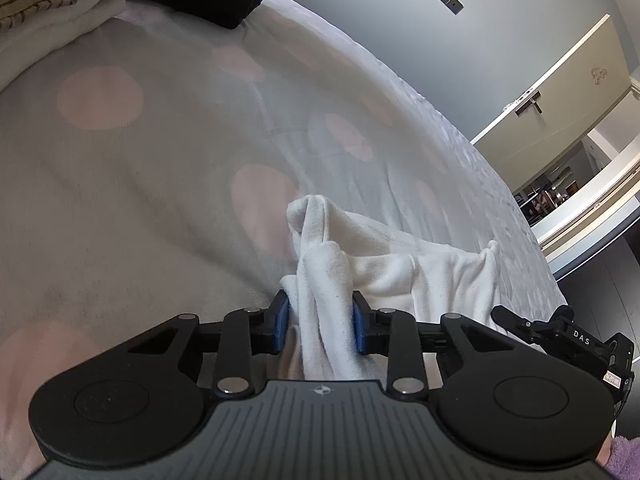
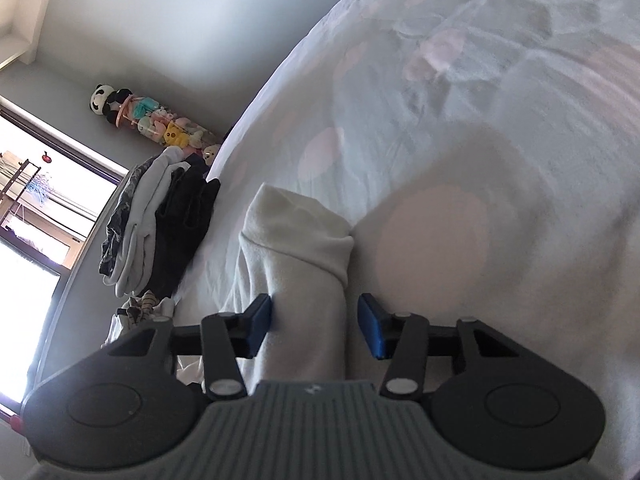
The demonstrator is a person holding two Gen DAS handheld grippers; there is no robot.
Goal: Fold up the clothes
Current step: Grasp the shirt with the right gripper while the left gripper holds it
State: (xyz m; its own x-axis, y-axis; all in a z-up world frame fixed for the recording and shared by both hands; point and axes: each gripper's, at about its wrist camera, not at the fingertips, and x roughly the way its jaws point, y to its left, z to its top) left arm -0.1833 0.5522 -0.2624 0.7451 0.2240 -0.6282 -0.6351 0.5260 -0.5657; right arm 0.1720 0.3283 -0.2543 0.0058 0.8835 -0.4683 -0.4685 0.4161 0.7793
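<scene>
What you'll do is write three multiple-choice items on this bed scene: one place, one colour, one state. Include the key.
1. The pile of clothes lies:
A. on the floor
B. on the bedcover, near its edge
C. on a chair

2. The bedcover's round spots are:
A. pink
B. green
C. black

3. The left hand-held gripper is:
A. wide open over bare bedcover
B. out of view
C. shut on the white garment

Key:
1 B, the right wrist view shows the pile resting on the bedcover by its edge.
2 A, both views show pale pink circles.
3 C, both blue pads press bunched white cloth.
</scene>
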